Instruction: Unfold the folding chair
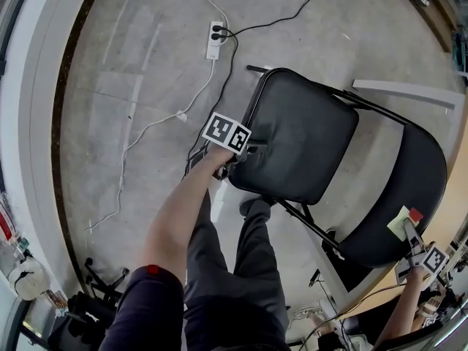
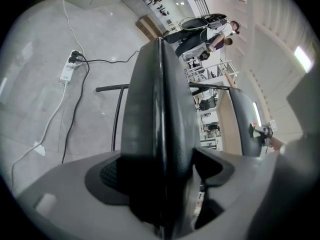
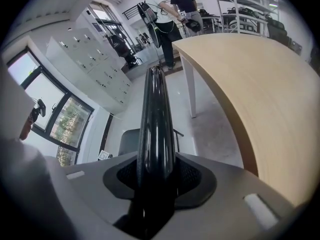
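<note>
- The folding chair (image 1: 344,159) is standing on the grey floor (image 1: 131,64) just in front of the person, with its black padded seat (image 1: 303,134) swung out from the backrest (image 1: 406,196) and facing up towards the head camera.
- The left gripper (image 1: 245,152) is reaching in at the seat's near left edge, at the end of the person's bare left arm (image 1: 183,210).
- In the left gripper view the seat (image 2: 157,109) is showing edge-on between the jaws of the left gripper (image 2: 160,179), which are standing wide apart. A thin strip of light is showing between the cushion and the right-hand pad, so they are straddling the edge and not pinching it.
- The right gripper (image 1: 408,229) is sitting at the rim of the backrest on the side nearest the person (low at the right of the head view).
- In the right gripper view the right gripper (image 3: 156,176) is clamping that thin glossy rim of the backrest (image 3: 156,119), with a pad lying close against each face.
- A white power strip (image 1: 216,40) is lying on the floor beyond the chair, with cables (image 1: 153,123) trailing from it.
- A light wooden table (image 3: 250,84) is standing just beside the backrest.
- Two people (image 3: 167,9) are standing far off beyond the table.
</note>
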The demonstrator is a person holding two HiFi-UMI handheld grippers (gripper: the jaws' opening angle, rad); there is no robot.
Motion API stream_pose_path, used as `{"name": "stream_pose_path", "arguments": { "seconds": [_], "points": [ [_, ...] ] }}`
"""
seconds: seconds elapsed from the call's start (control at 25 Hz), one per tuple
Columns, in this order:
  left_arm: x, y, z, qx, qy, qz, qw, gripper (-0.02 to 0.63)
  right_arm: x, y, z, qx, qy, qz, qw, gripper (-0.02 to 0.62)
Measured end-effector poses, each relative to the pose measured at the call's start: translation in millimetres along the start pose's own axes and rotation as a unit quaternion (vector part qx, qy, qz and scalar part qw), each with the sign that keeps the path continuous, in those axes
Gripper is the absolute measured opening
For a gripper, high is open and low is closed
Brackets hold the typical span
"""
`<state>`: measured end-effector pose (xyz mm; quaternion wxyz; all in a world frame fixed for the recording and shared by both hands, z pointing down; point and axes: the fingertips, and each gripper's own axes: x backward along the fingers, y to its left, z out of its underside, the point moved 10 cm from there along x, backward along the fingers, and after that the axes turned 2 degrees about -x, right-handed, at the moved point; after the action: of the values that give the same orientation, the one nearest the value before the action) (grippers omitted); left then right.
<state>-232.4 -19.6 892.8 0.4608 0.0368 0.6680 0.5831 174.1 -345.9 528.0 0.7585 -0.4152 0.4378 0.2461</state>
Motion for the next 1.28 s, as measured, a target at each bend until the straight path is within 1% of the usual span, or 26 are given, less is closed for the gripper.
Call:
{"name": "stream_pose_path", "arguments": {
  "seconds": [0.2, 0.32, 0.44, 0.52, 0.64, 0.72, 0.8, 0.84, 0.88, 0.92, 0.96, 1.0, 1.04, 1.08, 1.12, 1.16, 1.28],
  "points": [
    [-0.1, 24.7, 5.6, 0.001, -0.004, -0.003, 1.0, 0.403, -20.0, 10.1, 11.1, -0.005, 0.003, 0.003, 1.0, 0.149],
    [-4.0, 39.6, 4.9, -0.004, -0.008, -0.001, 1.0, 0.404, -31.7, 16.1, 16.1, 0.0, 0.006, 0.001, 1.0, 0.149],
    [-3.1, 47.1, 7.4, -0.004, -0.012, 0.007, 0.9999, 0.403, -37.8, 22.2, 16.6, 0.015, 0.006, 0.021, 1.0, 0.153],
    [-1.5, 48.0, 9.0, -0.002, -0.014, 0.016, 0.9998, 0.396, -37.3, 26.2, 18.1, 0.015, 0.002, 0.037, 0.999, 0.161],
    [-2.6, 47.6, 4.3, -0.002, -0.019, 0.02, 0.9996, 0.404, -37.0, 32.5, 18.4, 0.02, -0.005, 0.05, 0.999, 0.17],
    [-3.3, 47.6, -2.7, -0.004, -0.027, 0.022, 0.9994, 0.414, -37.3, 35.8, 17.9, 0.028, -0.014, 0.04, 0.999, 0.178],
    [3.3, 52.5, -7.4, -0.005, -0.043, 0.024, 0.9988, 0.422, -38.5, 38.5, 21.0, 0.022, -0.023, 0.02, 0.999, 0.181],
    [13.1, 58.0, -4.6, 0.002, -0.05, 0.022, 0.9985, 0.428, -37.8, 38.2, 24.8, 0.013, -0.019, 0.031, 0.999, 0.187],
    [27.9, 64.3, 1.9, 0.016, -0.054, 0.018, 0.9982, 0.431, -35.6, 36.3, 29.3, 0.004, -0.009, 0.062, 0.998, 0.197],
    [45.5, 70.1, 10.3, 0.035, -0.057, 0.013, 0.9977, 0.437, -33.8, 33.9, 32.9, -0.002, 0.004, 0.1, 0.995, 0.217],
    [63.3, 74.2, 19.3, 0.056, -0.061, 0.009, 0.9966, 0.439, -34.2, 32.4, 34.2, 0.003, 0.015, 0.123, 0.992, 0.261],
    [80.0, 75.5, 27.4, 0.075, -0.064, 0.003, 0.9951, 0.439, -36.3, 33.3, 32.5, 0.021, 0.019, 0.119, 0.992, 0.297],
    [94.9, 73.7, 33.0, 0.089, -0.065, -0.004, 0.994, 0.439, -37.4, 35.8, 28.5, 0.041, 0.014, 0.099, 0.994, 0.318],
    [107.8, 69.2, 34.2, 0.093, -0.063, -0.012, 0.9936, 0.439, -34.2, 38.4, 24.9, 0.051, -0.001, 0.083, 0.995, 0.331],
    [119.7, 62.8, 29.6, 0.087, -0.06, -0.02, 0.9942, 0.439, -26.9, 40.5, 23.3, 0.049, -0.024, 0.079, 0.995, 0.353],
    [131.7, 55.1, 18.4, 0.071, -0.058, -0.027, 0.9954, 0.439, -18.3, 42.6, 23.4, 0.041, -0.051, 0.081, 0.995, 0.362],
    [171.9, 24.9, -38.0, 0.004, -0.058, -0.04, 0.9975, 0.439, 5.4, 50.3, 27.7, 0.021, -0.131, 0.091, 0.987, 0.372]
  ]
}}
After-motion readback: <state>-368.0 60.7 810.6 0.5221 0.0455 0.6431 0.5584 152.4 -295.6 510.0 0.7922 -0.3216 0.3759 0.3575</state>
